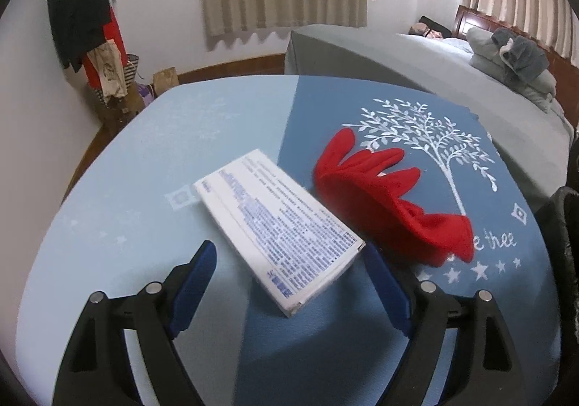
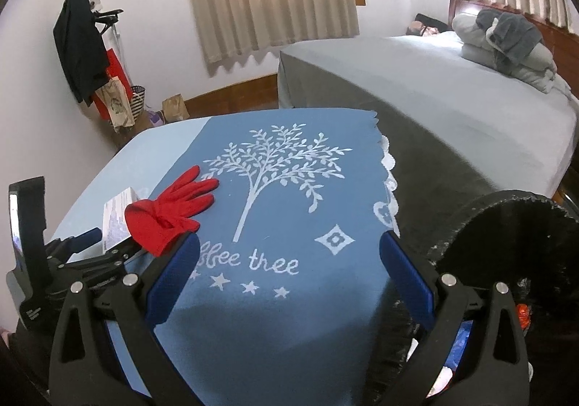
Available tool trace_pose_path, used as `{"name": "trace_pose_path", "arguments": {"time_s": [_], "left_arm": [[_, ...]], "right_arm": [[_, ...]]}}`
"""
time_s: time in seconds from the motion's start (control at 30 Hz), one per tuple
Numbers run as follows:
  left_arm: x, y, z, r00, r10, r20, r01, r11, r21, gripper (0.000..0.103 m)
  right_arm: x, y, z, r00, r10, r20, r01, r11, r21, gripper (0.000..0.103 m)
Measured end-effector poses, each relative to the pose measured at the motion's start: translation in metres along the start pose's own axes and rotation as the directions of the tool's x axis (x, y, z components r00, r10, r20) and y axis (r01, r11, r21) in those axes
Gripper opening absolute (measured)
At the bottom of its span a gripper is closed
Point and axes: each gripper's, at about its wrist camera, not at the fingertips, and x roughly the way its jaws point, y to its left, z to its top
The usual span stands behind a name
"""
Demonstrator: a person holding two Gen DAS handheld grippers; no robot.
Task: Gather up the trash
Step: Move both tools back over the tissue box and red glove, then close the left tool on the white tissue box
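Straddling the white box (image 1: 278, 228) with your left gripper (image 1: 289, 254) spread wide lines up a pinch, while your right gripper (image 2: 289, 254), also spread, waits empty beside the black bin (image 2: 514, 261).

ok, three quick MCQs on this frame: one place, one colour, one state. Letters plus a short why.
1. The white box lies:
A. between the left gripper's fingers
B. on the bed
C. in the black bin

2. The glove is:
A. blue
B. red
C. grey

3. The right gripper is:
A. shut on the glove
B. shut on the box
C. open, holding nothing

Answers:
1 A: the box's near end sits between the spread blue fingers, untouched, on the tablecloth.
2 B: plain red beside the box.
3 C: only cloth shows between its fingers.
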Motion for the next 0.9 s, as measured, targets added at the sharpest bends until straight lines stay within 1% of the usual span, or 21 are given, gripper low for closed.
{"name": "trace_pose_path", "arguments": {"time_s": [0.13,0.2,0.33,0.47,0.7,0.77,0.83,0.87,0.9], "left_arm": [[-0.008,0.019,-0.007,0.999,0.035,-0.011,-0.035,0.999,-0.008,0.083],[-0.012,0.029,-0.011,0.999,0.047,-0.012,-0.048,0.999,-0.026,0.083],[-0.019,0.038,-0.012,0.999,0.042,0.012,-0.041,0.998,-0.053,0.082],[-0.011,0.039,-0.004,1.000,0.024,0.016,-0.023,0.996,-0.088,0.082],[0.013,0.039,0.012,1.000,0.019,-0.001,-0.019,0.995,-0.094,0.081],[0.018,0.040,0.013,1.000,0.009,-0.015,-0.011,0.995,-0.099,0.074],[0.023,0.042,0.014,0.999,-0.019,-0.031,0.016,0.994,-0.108,0.058],[0.025,0.042,0.014,0.999,-0.035,-0.038,0.031,0.994,-0.109,0.056],[0.025,0.043,0.013,0.999,-0.037,-0.035,0.033,0.994,-0.107,0.056]], "right_arm": [[0.003,0.005,0.000,1.000,0.008,-0.007,-0.008,1.000,-0.010,0.097],[0.006,0.006,0.000,1.000,0.013,-0.011,-0.013,1.000,-0.012,0.097],[0.013,0.011,0.000,1.000,0.016,-0.019,-0.016,1.000,-0.020,0.097],[0.016,0.014,0.003,1.000,0.018,-0.021,-0.018,1.000,-0.025,0.097],[0.020,0.016,0.007,1.000,0.012,-0.025,-0.013,0.999,-0.034,0.097],[0.022,0.018,0.005,0.999,0.012,-0.030,-0.013,0.999,-0.037,0.097],[0.023,0.019,0.004,0.999,0.011,-0.034,-0.013,0.999,-0.043,0.097],[0.023,0.020,0.004,0.999,0.012,-0.035,-0.013,0.999,-0.044,0.097],[0.024,0.021,0.005,0.999,0.013,-0.037,-0.014,0.999,-0.044,0.097]]}}
